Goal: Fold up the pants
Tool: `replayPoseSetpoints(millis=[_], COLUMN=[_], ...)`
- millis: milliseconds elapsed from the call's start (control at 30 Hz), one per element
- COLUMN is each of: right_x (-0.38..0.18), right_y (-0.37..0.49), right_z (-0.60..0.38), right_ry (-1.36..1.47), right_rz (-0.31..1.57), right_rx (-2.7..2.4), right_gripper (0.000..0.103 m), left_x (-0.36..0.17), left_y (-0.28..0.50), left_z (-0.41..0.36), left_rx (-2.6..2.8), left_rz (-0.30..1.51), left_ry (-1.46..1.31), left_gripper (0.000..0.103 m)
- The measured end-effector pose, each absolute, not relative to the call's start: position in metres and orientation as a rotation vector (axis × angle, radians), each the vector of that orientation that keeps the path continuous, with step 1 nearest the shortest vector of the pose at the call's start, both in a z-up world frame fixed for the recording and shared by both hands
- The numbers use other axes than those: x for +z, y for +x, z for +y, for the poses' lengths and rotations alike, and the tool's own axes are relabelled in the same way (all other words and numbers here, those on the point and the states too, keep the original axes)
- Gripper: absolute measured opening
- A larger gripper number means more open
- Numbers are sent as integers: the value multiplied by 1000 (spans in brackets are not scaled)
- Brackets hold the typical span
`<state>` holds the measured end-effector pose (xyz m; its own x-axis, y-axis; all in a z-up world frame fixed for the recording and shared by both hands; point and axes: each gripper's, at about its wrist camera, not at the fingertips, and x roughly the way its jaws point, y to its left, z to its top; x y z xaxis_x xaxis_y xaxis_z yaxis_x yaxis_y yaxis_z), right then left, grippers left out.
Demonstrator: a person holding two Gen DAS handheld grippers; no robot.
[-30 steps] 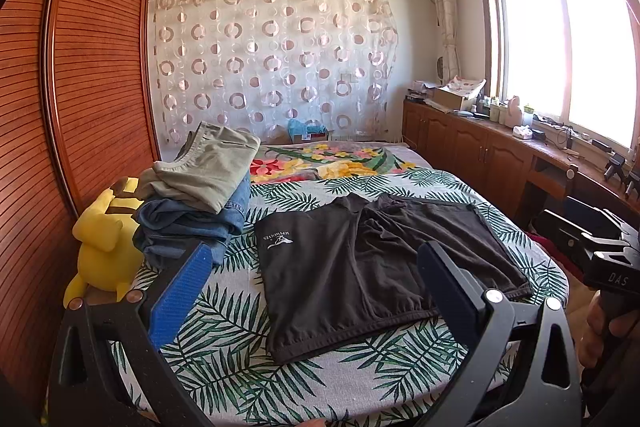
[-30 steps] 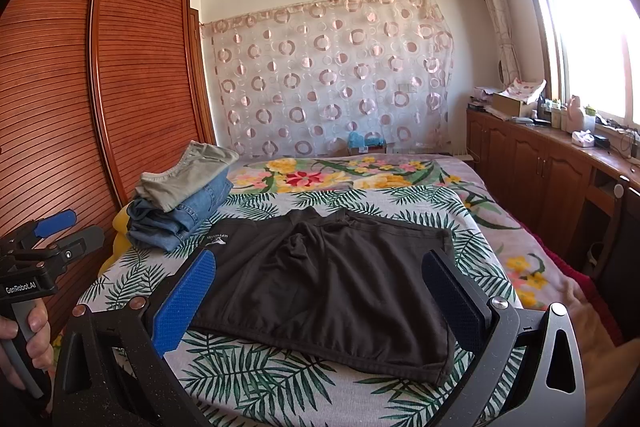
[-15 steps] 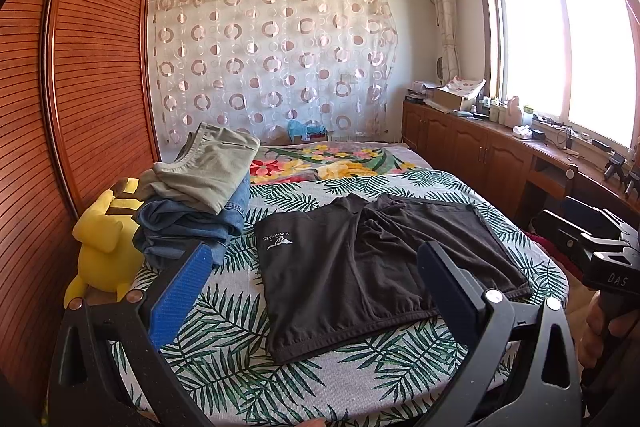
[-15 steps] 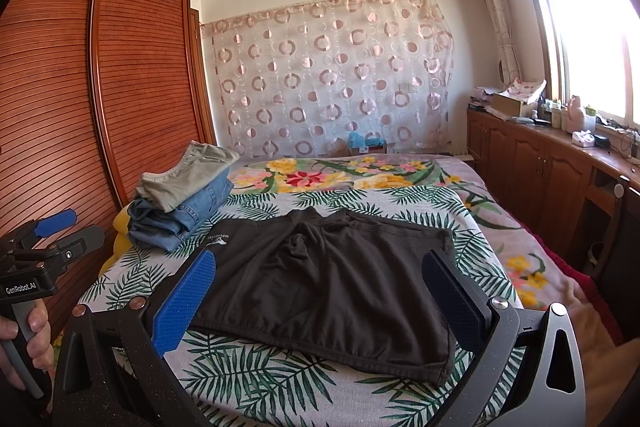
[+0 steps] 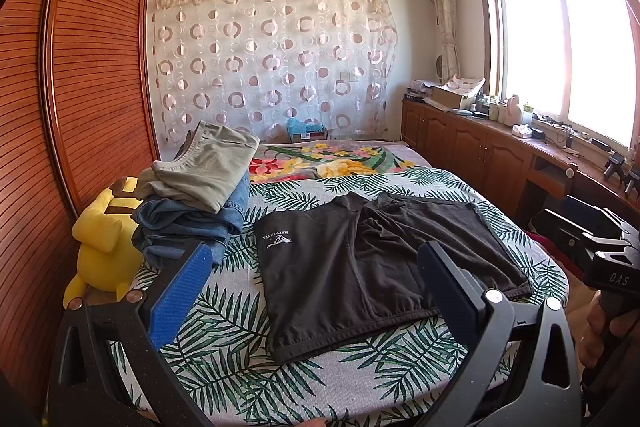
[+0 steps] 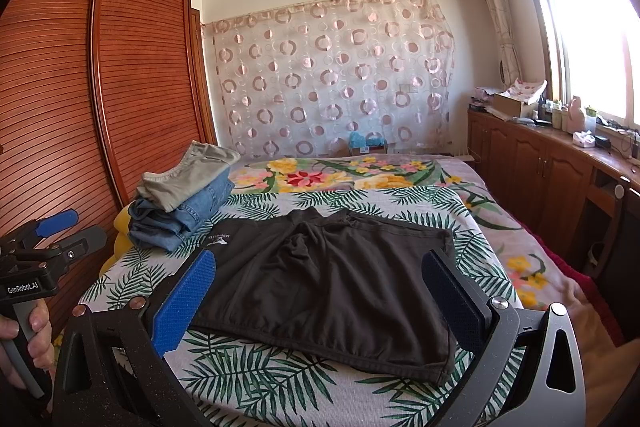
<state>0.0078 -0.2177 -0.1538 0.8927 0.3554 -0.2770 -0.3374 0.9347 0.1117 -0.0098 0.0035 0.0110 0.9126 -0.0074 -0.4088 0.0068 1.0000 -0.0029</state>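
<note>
black shorts lie spread flat on the bed, over the palm-leaf sheet at the near end, their elastic waistband running close along the bed's near edge and the leg openings pointing toward the far end. a small white logo sits on the leg nearest the left edge. the cloth is a little bunched at the crotch, otherwise smooth.

the left gripper hangs above the near edge of the bed with its fingers spread wide, touching nothing; one blue pad shows on its left finger. the right gripper also hovers off the near edge, jaws wide apart and empty, the shorts framed between the two fingers. each view catches the other tool at its side, with a hand wrapped round the left one's handle.

at the left edge of the bed, just beyond the shorts, stands a pile of folded clothes: olive trousers on top of blue jeans. a yellow plush toy is wedged between that pile and the wooden wardrobe. the far half of the bed carries a flowered blanket. a curtain with circles hangs behind it, and a wooden cabinet runs under the window on the right.
</note>
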Motion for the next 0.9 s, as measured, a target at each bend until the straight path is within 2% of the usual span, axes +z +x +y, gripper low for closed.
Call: replayPoseSetpoints(millis=[233,900], right_x=[-158,-171], right_y=[11,30], right_z=[-219,-223], right_ry=[58,30], right_rz=[316,446], right_rx=[356,304], right_gripper=[103,103], left_x=[12,-43], left_y=[-4,21], left_z=[0,13], left_rx=[-14,-8], left_rz=[464,611], left_ry=[-10,-23], left_gripper=[102,102])
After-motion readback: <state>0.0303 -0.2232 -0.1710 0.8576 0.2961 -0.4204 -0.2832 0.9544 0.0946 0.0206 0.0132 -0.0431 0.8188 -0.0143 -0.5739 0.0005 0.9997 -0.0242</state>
